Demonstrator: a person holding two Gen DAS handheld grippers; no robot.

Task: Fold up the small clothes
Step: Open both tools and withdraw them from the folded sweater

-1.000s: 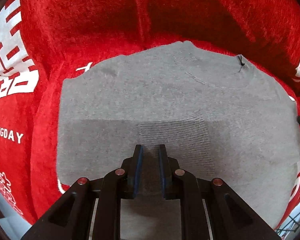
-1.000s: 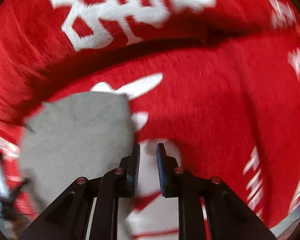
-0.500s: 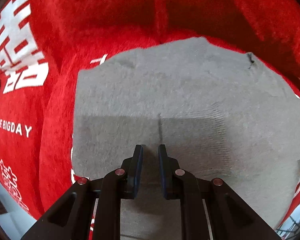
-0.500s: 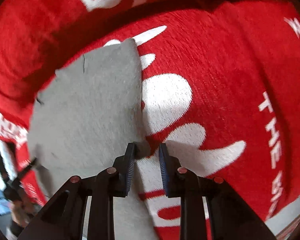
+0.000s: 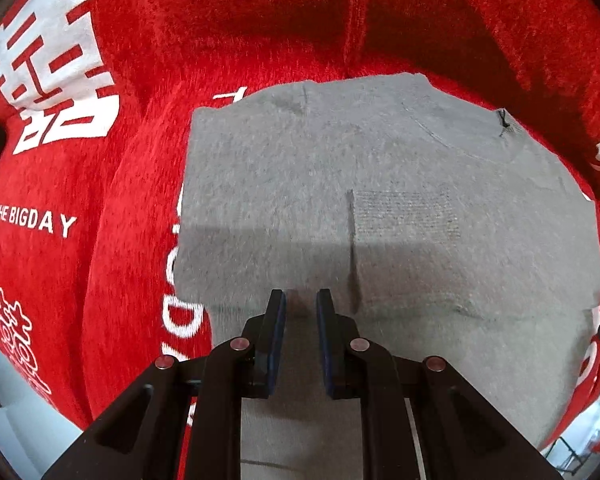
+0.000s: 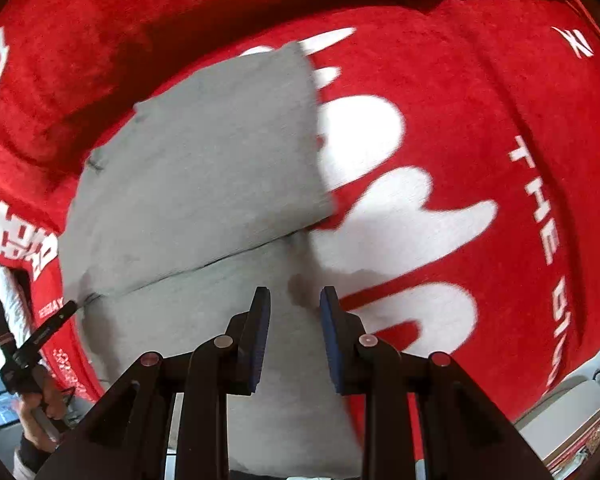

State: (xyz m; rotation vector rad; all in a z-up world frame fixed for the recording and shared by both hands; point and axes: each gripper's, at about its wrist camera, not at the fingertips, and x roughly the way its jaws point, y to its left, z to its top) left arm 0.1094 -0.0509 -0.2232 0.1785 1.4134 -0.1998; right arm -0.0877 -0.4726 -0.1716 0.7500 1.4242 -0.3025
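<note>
Right, here's the grey garment (image 5: 380, 216) spread across the fuzzy red blanket (image 5: 100, 280), filling the centre of the left wrist view and running out toward three o'clock. A folded flap lies over the garment's top, its edge crossing from nine o'clock to about three in the right wrist view (image 6: 204, 168). The left gripper (image 5: 300, 312) points straight down at the cloth at six o'clock, jaws nearly together with a narrow slot between the blue pads; whether fabric is pinched in there I cannot tell. Over on the other side, the right gripper (image 6: 294, 308) hovers at the garment's right edge, its jaws easing apart, grey cloth below the gap and no pad seen pressing on it. White lettering (image 5: 36, 220) sits at nine o'clock on the blanket. At eight o'clock in the right wrist view, a hand (image 6: 36, 404) grips the other tool.
</note>
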